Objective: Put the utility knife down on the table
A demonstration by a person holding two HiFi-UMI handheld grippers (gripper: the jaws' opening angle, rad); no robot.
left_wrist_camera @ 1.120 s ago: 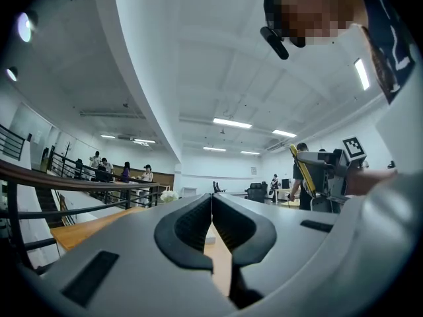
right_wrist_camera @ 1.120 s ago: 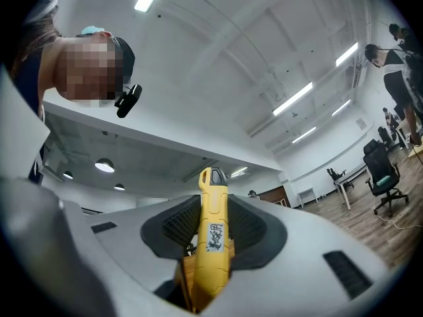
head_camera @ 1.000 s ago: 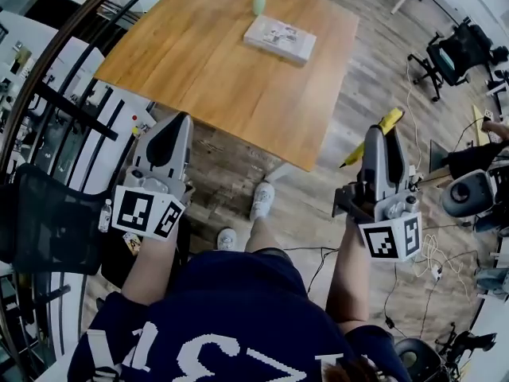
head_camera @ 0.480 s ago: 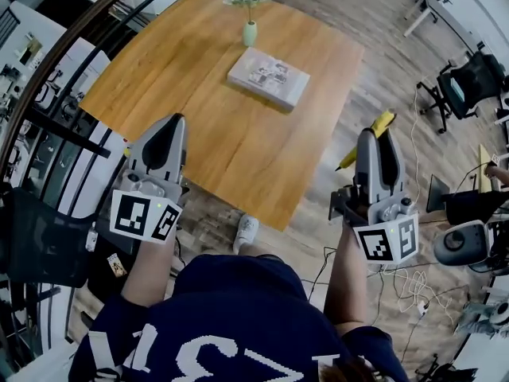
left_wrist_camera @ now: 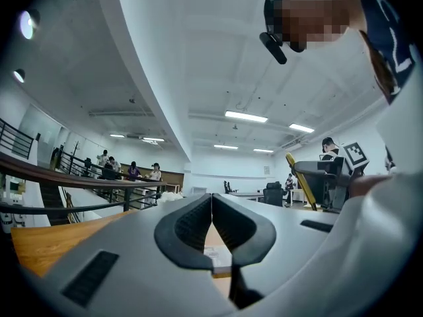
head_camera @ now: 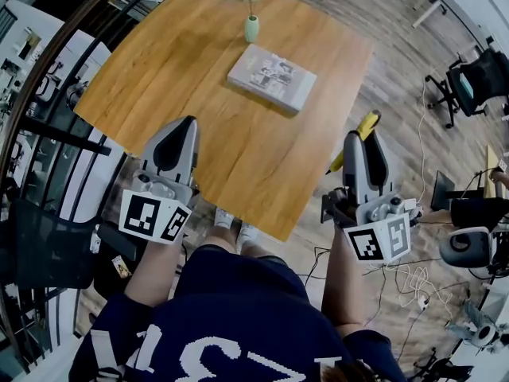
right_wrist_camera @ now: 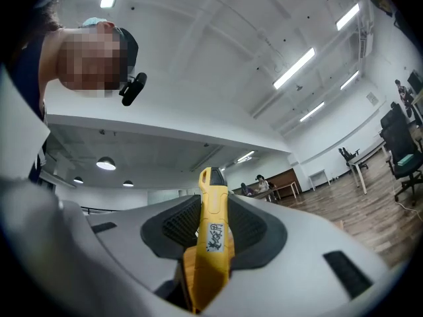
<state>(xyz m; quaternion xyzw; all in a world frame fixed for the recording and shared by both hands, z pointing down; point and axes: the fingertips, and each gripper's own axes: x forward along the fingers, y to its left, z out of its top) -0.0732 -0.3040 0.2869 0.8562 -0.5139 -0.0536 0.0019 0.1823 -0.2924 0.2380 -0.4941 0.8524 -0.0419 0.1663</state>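
Observation:
A yellow utility knife (right_wrist_camera: 213,233) is clamped between the jaws of my right gripper (right_wrist_camera: 213,226), its black-tipped end pointing up past them. In the head view the knife (head_camera: 359,129) sticks out forward from the right gripper (head_camera: 356,148), which hovers at the right front corner of the wooden table (head_camera: 199,78). My left gripper (head_camera: 173,148) is held over the table's near left edge. Its jaws meet with nothing between them in the left gripper view, where the left gripper (left_wrist_camera: 211,207) points level across the table top.
A flat white box (head_camera: 271,77) lies mid-table, with a small green vase of white flowers (head_camera: 251,24) behind it. A black railing (head_camera: 48,62) runs along the left. Office chairs (head_camera: 477,78) and cables stand on the wood floor at right.
The person has stepped toward the table. Both grippers now reach its near edge, and the knife tip sits closer to the table's right corner.

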